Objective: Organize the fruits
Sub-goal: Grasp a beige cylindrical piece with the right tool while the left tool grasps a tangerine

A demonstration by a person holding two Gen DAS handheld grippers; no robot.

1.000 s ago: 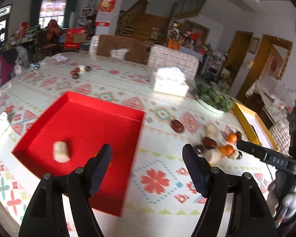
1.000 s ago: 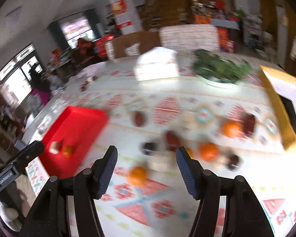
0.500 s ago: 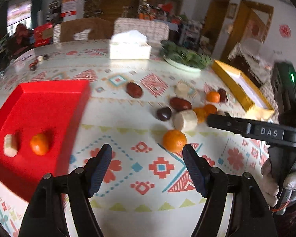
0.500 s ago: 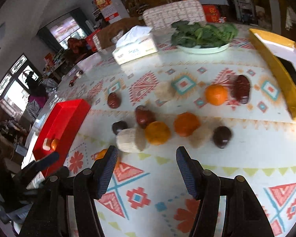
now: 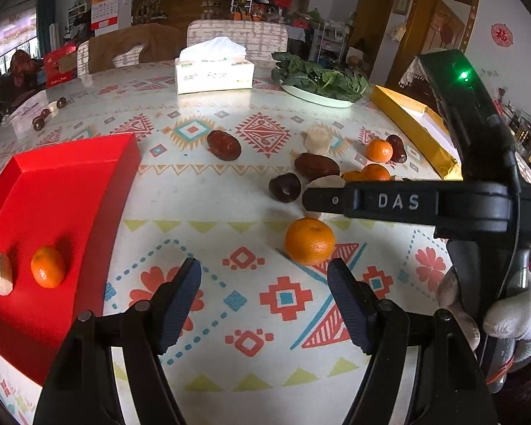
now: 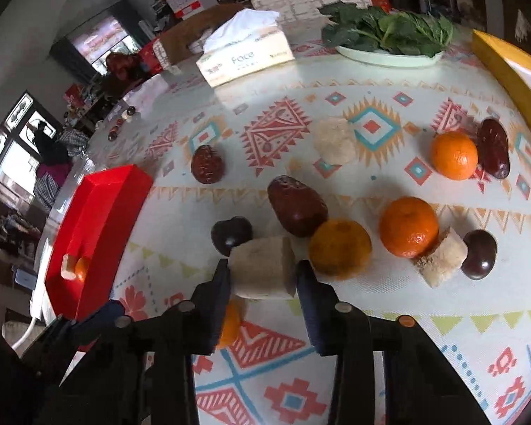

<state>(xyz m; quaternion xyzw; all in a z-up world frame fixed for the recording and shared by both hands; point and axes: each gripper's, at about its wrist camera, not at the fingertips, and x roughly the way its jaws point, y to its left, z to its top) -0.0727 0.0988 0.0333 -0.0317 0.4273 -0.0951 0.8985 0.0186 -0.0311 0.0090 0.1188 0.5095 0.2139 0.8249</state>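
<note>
A red tray (image 5: 53, 191) on the left holds a small orange (image 5: 47, 266) and a pale chunk (image 5: 0, 273). Oranges, dark red dates, dark round fruits and pale chunks lie scattered on the patterned tablecloth. My right gripper (image 6: 263, 276) is closing, and its pads touch both sides of a pale fruit chunk (image 6: 262, 269) lying on the cloth. Beside that chunk lie an orange (image 6: 339, 248), a date (image 6: 295, 205) and a dark fruit (image 6: 231, 234). My left gripper (image 5: 263, 276) hangs open just short of a loose orange (image 5: 309, 236), with nothing between its fingers.
A tissue box (image 5: 214, 71), a plate of leafy greens (image 5: 322, 81) and a yellow box (image 5: 414, 131) stand at the far side. A gloved hand (image 5: 506, 315) holds the right gripper's handle at the right of the left wrist view. Chairs stand behind the table.
The left gripper swung from over the red tray toward the fruit cluster and sank. The right gripper came down onto the pale chunk and its jaws narrowed around it.
</note>
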